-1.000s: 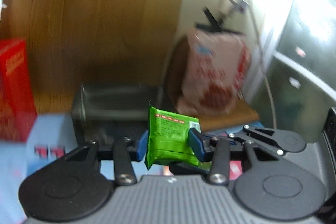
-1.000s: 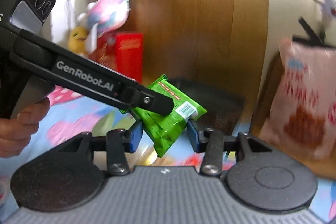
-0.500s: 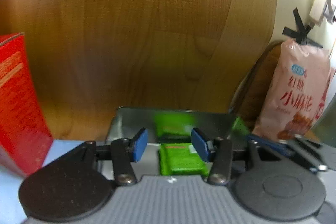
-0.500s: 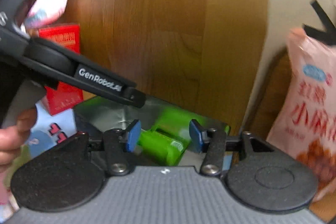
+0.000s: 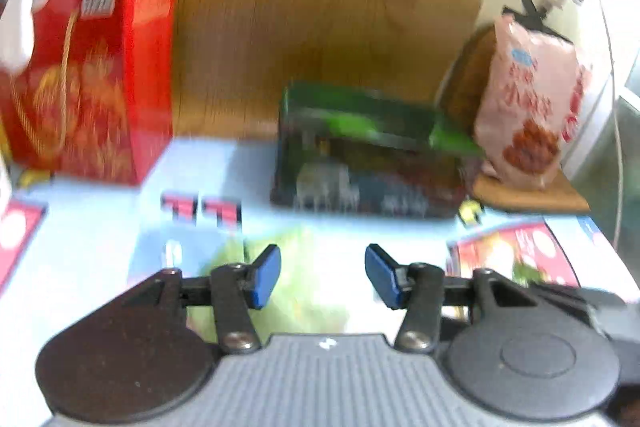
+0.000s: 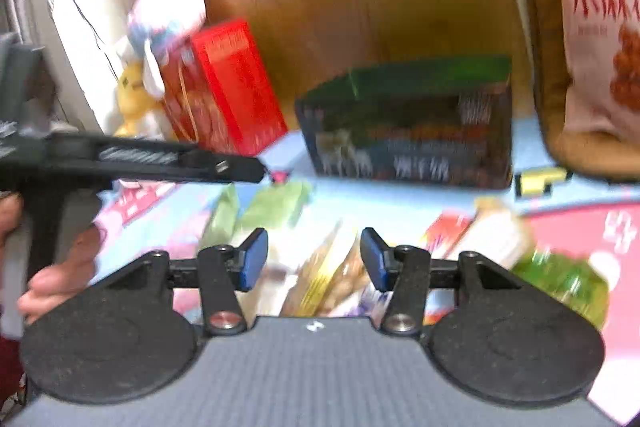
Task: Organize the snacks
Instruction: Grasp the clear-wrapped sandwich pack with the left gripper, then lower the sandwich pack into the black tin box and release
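Each gripper, left gripper (image 5: 322, 275) and right gripper (image 6: 313, 258), has blue pads on black linkages with silver screws at five and seven o'clock, above a ribbed grey body. At nine o'clock in the right wrist view, the bare-skinned left hand (image 6: 56, 277) shows a dark red sleeve edge.

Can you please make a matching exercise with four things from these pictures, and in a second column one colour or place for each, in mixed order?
Things:
1. gift box
2. metal tin
3. snack bag
4. plush toy

Colour or place:
A. pink, standing to the right of the tin
B. red, standing to the left of the tin
C. white and pink, sitting on top of the red box
D. dark with a green inside, standing against the wooden panel

Pairs: 1-B, 2-D, 3-A, 4-C
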Demonstrator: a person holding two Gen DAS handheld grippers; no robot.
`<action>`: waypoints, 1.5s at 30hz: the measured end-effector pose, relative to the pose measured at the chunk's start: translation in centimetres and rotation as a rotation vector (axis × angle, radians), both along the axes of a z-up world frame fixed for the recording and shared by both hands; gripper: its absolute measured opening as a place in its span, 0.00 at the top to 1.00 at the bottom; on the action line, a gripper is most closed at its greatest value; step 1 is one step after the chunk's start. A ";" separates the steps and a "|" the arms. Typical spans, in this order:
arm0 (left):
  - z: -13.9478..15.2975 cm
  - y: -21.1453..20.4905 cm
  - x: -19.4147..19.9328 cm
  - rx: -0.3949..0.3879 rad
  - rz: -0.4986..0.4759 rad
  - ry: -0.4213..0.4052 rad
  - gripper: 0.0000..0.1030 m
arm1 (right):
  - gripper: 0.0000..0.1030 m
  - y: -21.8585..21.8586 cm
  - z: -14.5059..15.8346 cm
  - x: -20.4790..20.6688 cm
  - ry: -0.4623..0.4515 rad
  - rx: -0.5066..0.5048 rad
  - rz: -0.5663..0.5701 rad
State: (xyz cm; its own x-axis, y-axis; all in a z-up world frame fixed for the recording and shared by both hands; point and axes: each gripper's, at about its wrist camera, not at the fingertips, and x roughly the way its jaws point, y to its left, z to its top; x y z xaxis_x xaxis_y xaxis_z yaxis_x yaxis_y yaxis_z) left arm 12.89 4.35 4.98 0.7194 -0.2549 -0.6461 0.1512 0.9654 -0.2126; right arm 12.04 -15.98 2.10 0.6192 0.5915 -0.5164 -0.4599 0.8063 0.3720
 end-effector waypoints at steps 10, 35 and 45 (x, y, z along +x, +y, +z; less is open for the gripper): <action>-2.2 0.6 -3.5 -0.125 -0.010 0.041 0.60 | 0.57 -0.4 -0.1 -0.7 0.114 0.068 -0.045; -2.1 3.0 -12.7 -0.238 -0.119 0.026 0.39 | 0.20 1.0 -1.0 -13.3 -0.100 -0.224 0.238; -3.7 1.1 -12.3 -0.253 -0.160 0.079 0.53 | 0.45 3.0 -1.6 -12.1 -0.131 -0.248 0.196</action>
State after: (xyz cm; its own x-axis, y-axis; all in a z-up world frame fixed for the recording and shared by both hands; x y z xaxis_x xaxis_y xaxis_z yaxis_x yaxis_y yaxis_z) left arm 0.60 5.40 1.25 0.6075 -0.5208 -0.5998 0.2708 0.8457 -0.4600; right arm -0.01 -12.96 0.48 0.5763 0.5726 -0.5832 -0.6462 0.7561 0.1038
